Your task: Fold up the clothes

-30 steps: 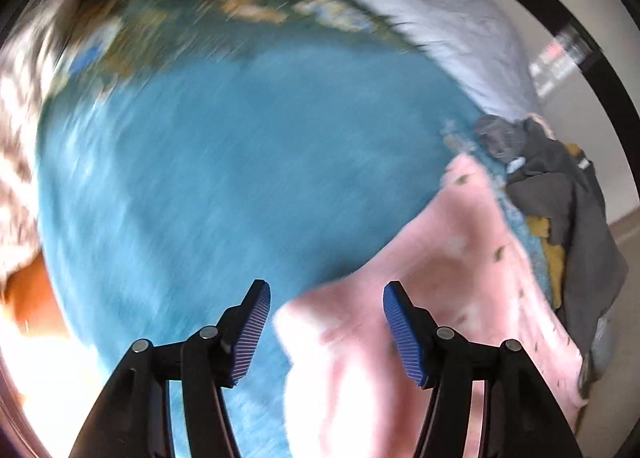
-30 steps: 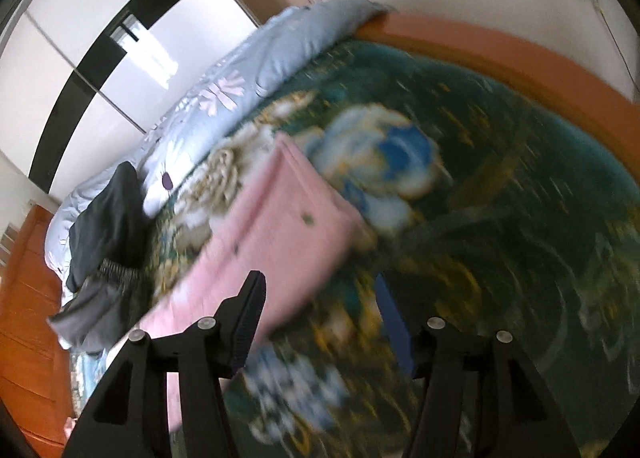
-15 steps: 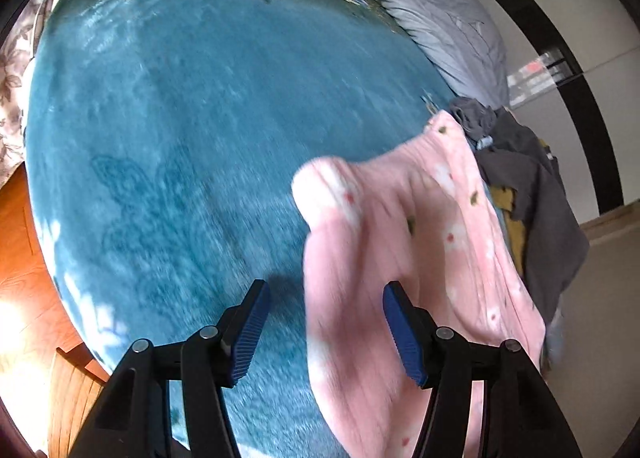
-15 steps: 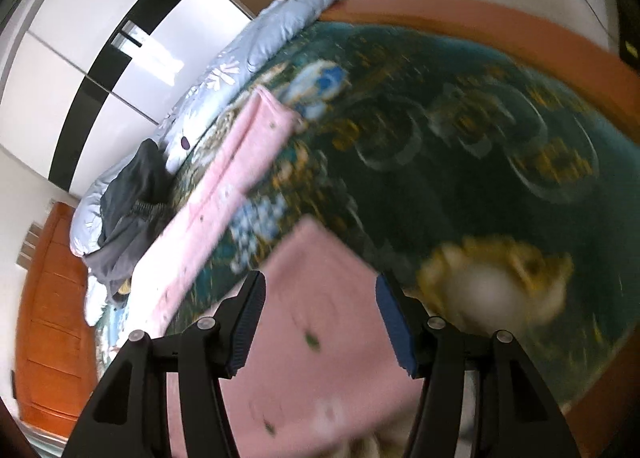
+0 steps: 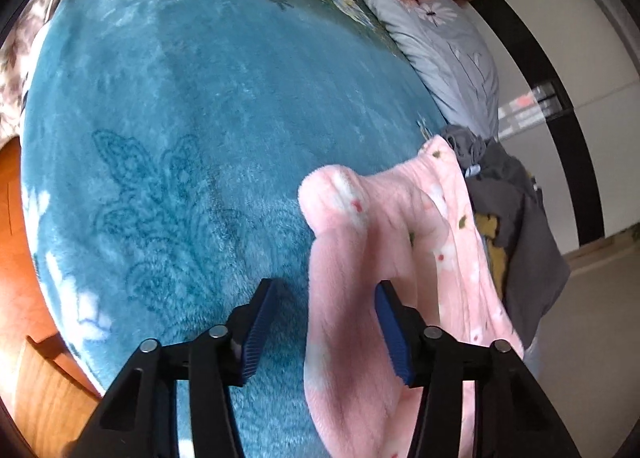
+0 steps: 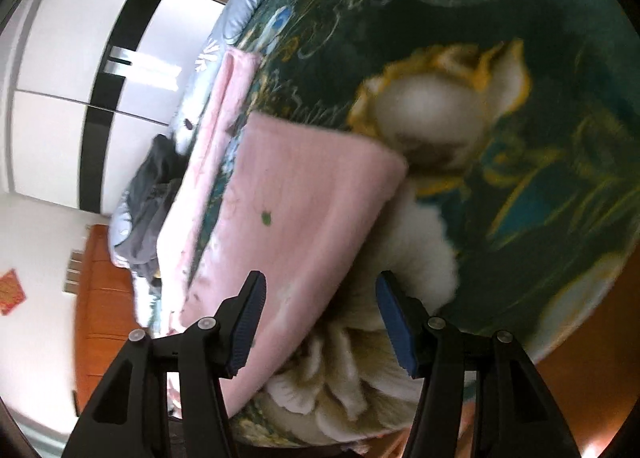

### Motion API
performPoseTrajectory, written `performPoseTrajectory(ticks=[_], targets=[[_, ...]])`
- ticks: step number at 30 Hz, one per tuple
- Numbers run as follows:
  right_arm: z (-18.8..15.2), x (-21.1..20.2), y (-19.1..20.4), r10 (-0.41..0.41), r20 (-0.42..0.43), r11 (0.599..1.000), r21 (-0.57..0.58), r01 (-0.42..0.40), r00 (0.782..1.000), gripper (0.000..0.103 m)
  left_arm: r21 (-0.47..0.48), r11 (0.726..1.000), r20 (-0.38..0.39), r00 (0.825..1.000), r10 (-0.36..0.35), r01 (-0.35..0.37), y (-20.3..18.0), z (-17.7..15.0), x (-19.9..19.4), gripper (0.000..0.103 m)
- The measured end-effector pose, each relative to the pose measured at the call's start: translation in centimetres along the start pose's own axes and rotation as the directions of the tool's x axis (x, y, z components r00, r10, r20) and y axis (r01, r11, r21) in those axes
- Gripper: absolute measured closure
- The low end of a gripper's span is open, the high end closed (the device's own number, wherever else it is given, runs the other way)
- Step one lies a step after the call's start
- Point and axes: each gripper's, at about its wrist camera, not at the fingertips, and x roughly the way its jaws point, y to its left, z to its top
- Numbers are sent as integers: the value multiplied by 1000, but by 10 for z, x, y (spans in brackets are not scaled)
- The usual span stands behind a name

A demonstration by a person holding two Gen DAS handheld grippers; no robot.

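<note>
The pink fleece garment with small flowers [image 5: 400, 242] lies on the bed's teal plush blanket [image 5: 180, 130]. Both the left gripper [image 5: 323, 322] and right gripper [image 6: 318, 318] hold their jaws open around its edges, gripping nothing. The step seems to be reaching; next, close on the fabric.

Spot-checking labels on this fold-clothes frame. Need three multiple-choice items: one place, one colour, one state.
1. Where does the dark grey clothing lie?
A. between the pink garment and the pillow
B. on the floor
C. in the left gripper

2. What colour is the garment between the left gripper's fingers?
A. yellow
B. pink
C. white

3. How do the right gripper's jaws stand?
A. shut on the garment
B. shut on nothing
C. open

Key: 1 A, it sits beside the pink hem, below the pillow. 2 B, pink fleece. 3 C, the pads stand wide apart.
</note>
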Motion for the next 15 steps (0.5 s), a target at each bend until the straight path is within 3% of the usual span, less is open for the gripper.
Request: performPoseTrajectory(ticks=[1,3,4,5,9,13,15], targets=[[-1,3,1,3,9,1000,-6,-3,1000,49,-4,1000,4,1000,3,-3,1,0,0,60],[-2,9,2,8,16,1000,1,-8,1000,81,-24,1000,-9,1000,-3,3,4,-1,1,77],[-2,12,1,10,12,1000,15,-10,1000,87,-36,999,-17,1000,-8,7,6,-1,2,89],[-3,17,0,21,4,999,33,-21,1000,91,-54,998,-16,1000,-16,15,8,-1,2,92],[2,23,9,45,7,998,39,-46,999,96,-102,994,0,999,-45,45,8,2,-3,95],[29,15,43,142,58,990,12,-143,988,98,-67,995,54,996,-74,77,-15,12,-18,98],[44,8,67,184,90,983,-30,-182,979,99,-60,990,95,988,-120,126,-30,19,-33,98]])
